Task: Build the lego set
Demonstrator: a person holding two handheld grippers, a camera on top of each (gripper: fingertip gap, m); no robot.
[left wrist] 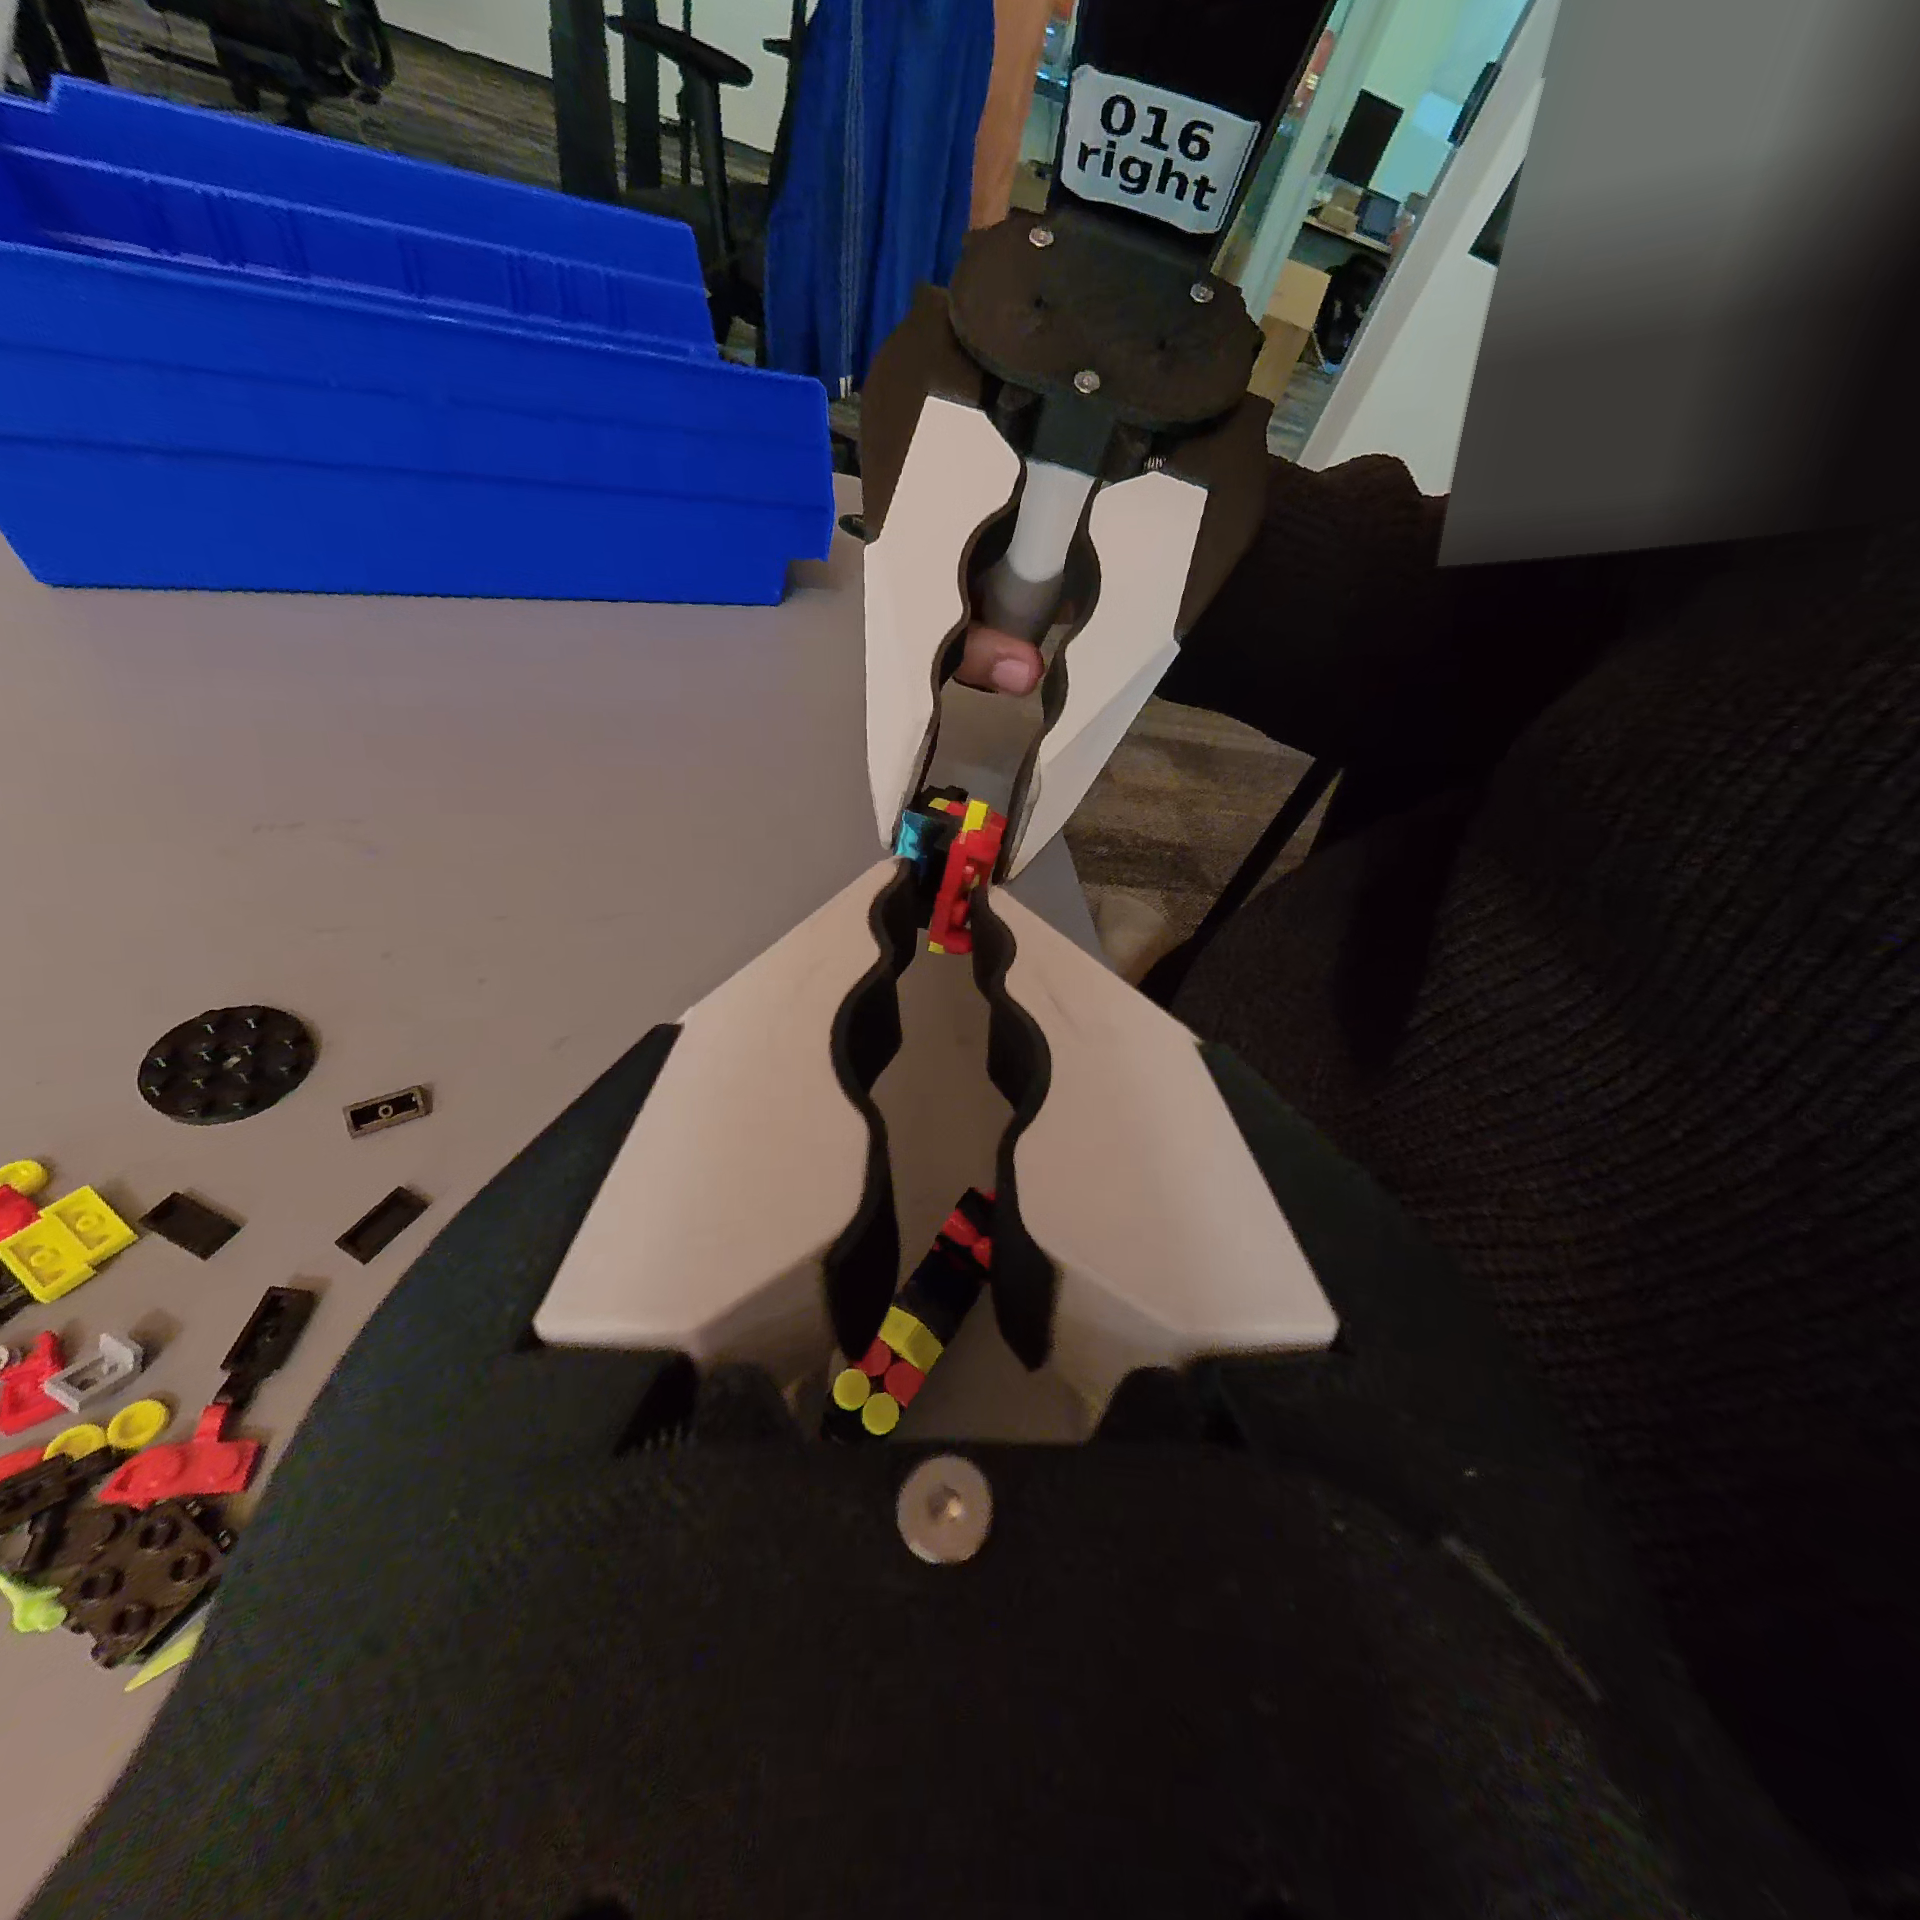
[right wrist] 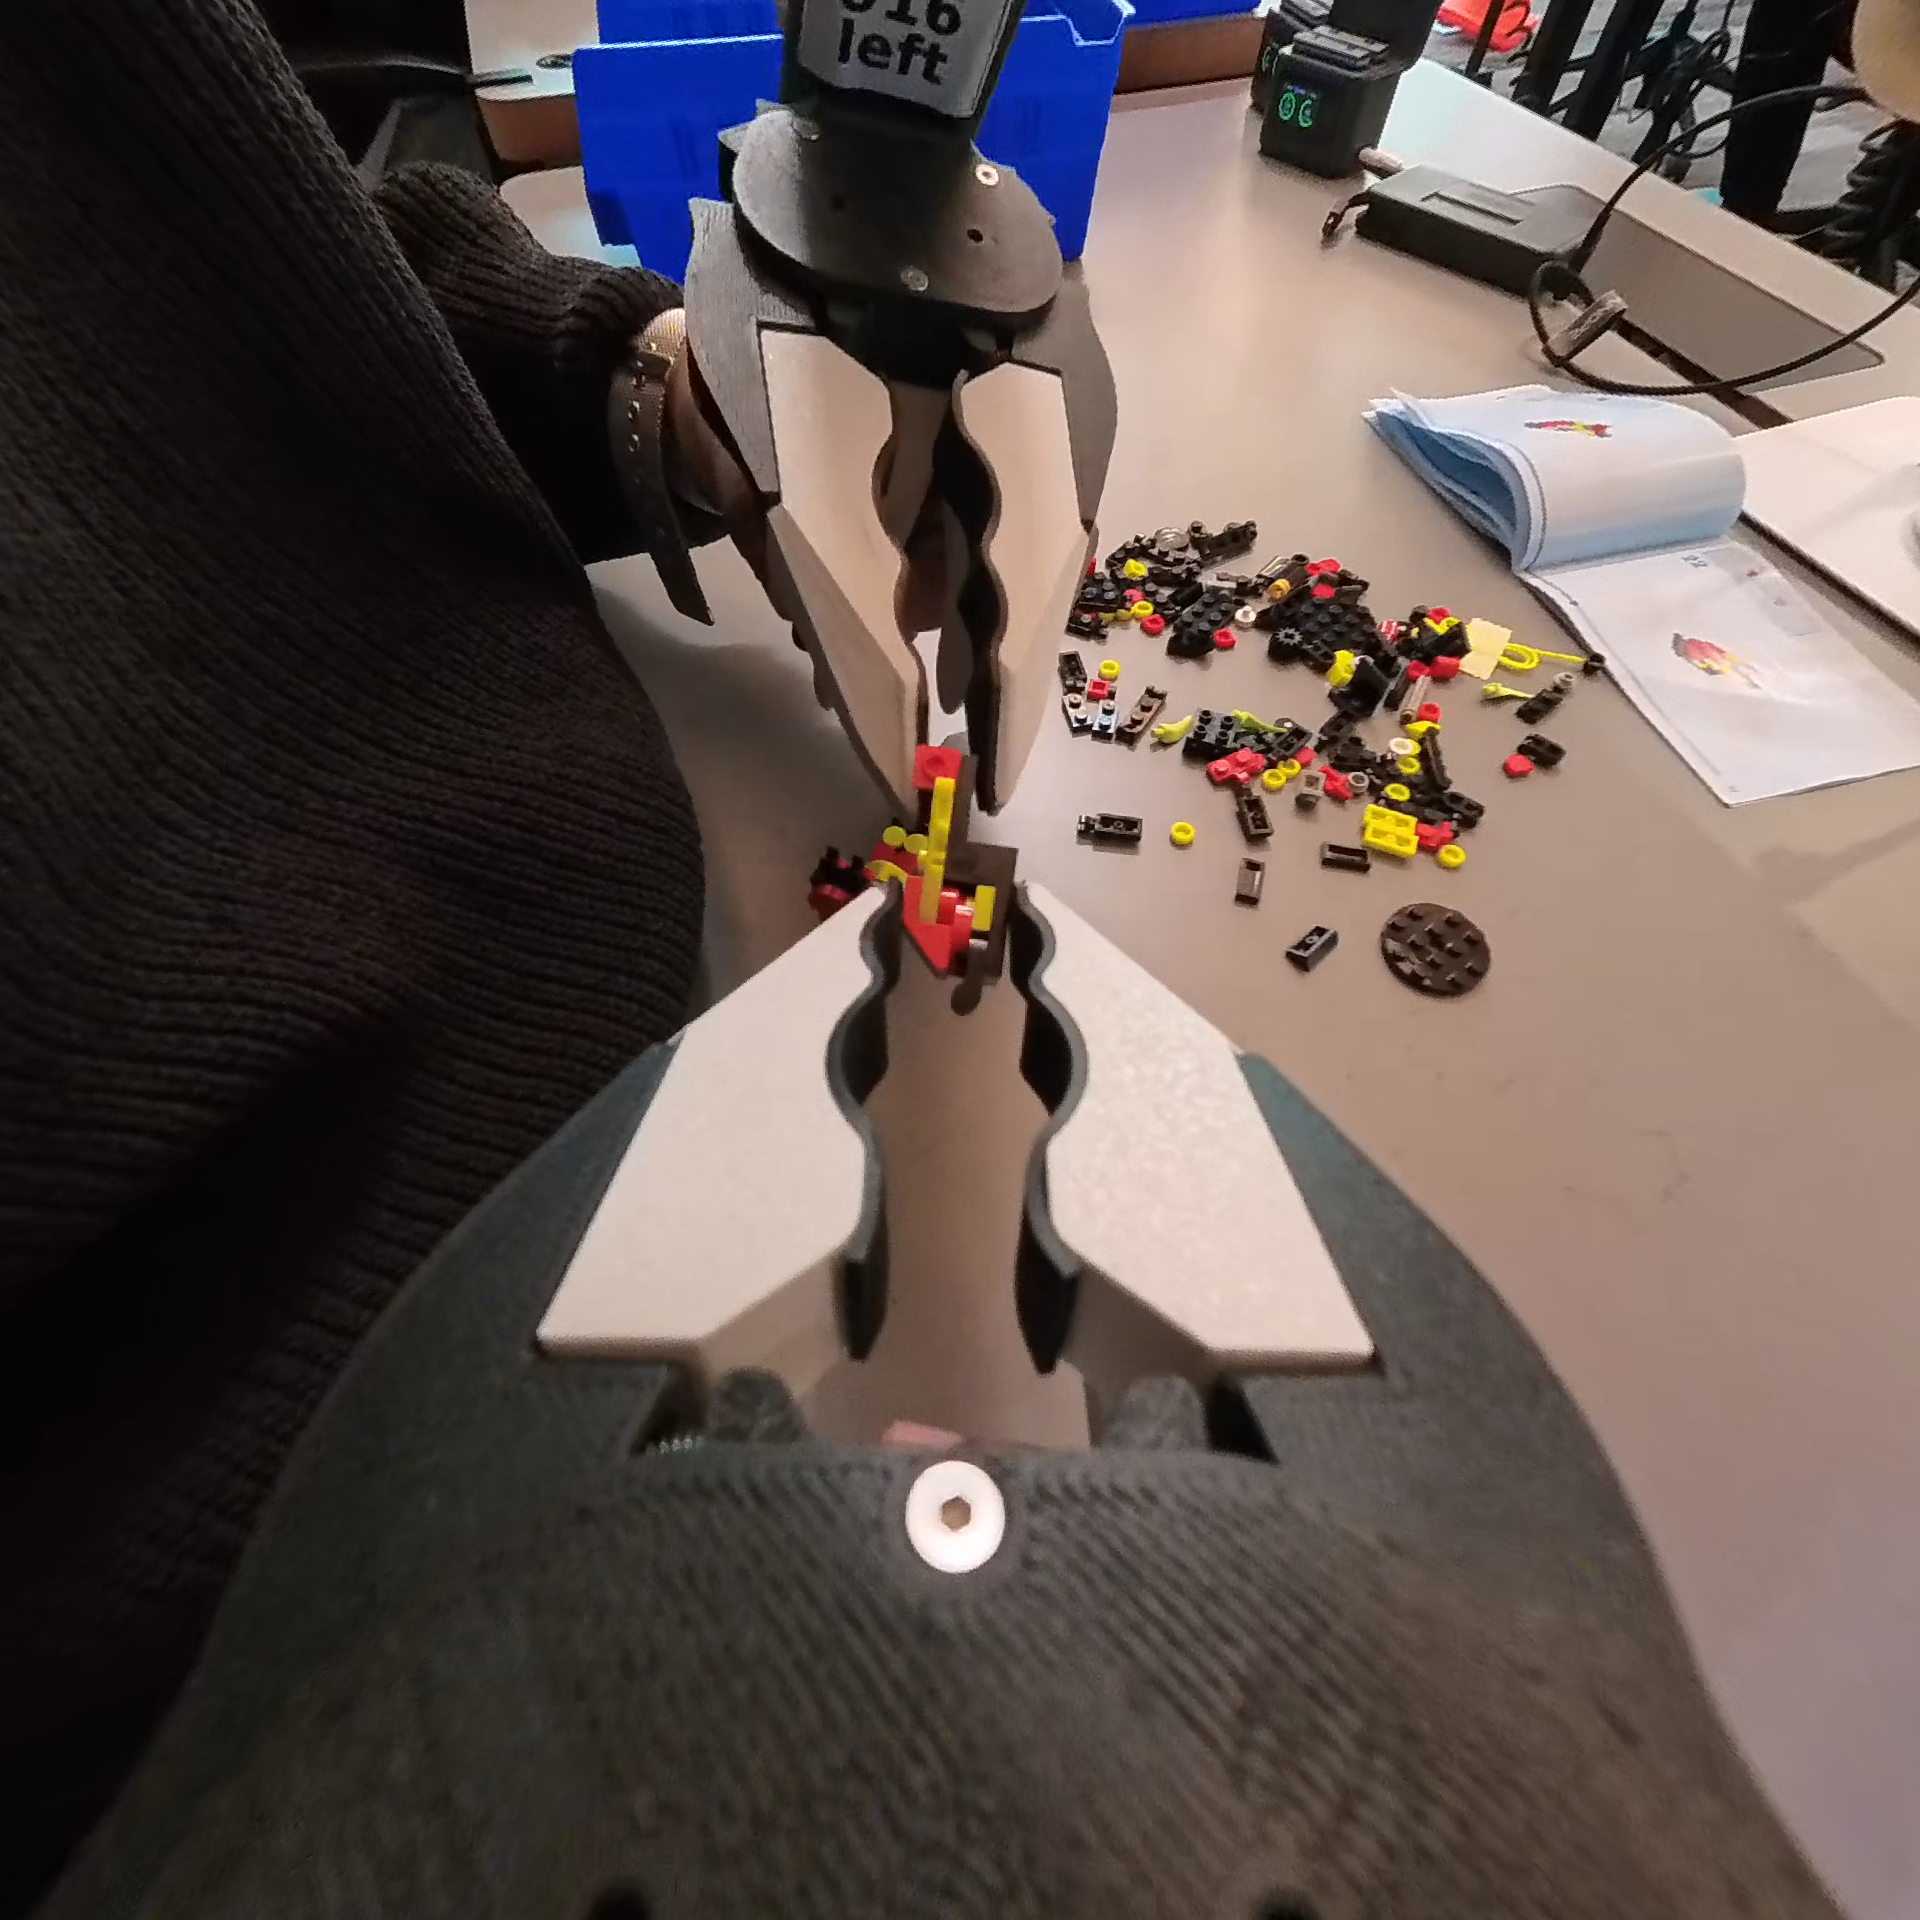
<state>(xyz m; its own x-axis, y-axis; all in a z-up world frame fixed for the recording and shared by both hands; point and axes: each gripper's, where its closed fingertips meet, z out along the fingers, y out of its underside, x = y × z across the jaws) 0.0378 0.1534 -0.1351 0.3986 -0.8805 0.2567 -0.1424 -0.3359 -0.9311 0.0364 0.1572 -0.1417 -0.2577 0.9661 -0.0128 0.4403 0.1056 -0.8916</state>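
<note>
Closest in the left wrist view, the left gripper (left wrist: 951,894) is squeezed tight on a small red, yellow and black lego build (left wrist: 954,878). Straight ahead at 12 o'clock, the right gripper (left wrist: 956,831) comes the other way and pinches the same build, so the tips nearly touch. The right wrist view shows it too: the right gripper (right wrist: 951,914) holds the lego build (right wrist: 940,883) low, and the left gripper (right wrist: 940,795) grips its top. The build hangs in the air above the table (left wrist: 468,831).

I think two bits are being pushed together now. The next move needs a straight, gentle squeeze so nothing pops off.

Under the left gripper lies a second lego piece (left wrist: 914,1330), long, black, with red and yellow dots. At 9 o'clock sit loose pieces (left wrist: 94,1351) and a round black plate (left wrist: 229,1062). At 11 o'clock, far off, are blue bins (left wrist: 395,395).

In the right view, the pile of pieces (right wrist: 1309,686) is at 2 o'clock, with the instruction booklet (right wrist: 1621,488) behind it.

Each gripper wears a white label (left wrist: 1148,151) with printed writing.
</note>
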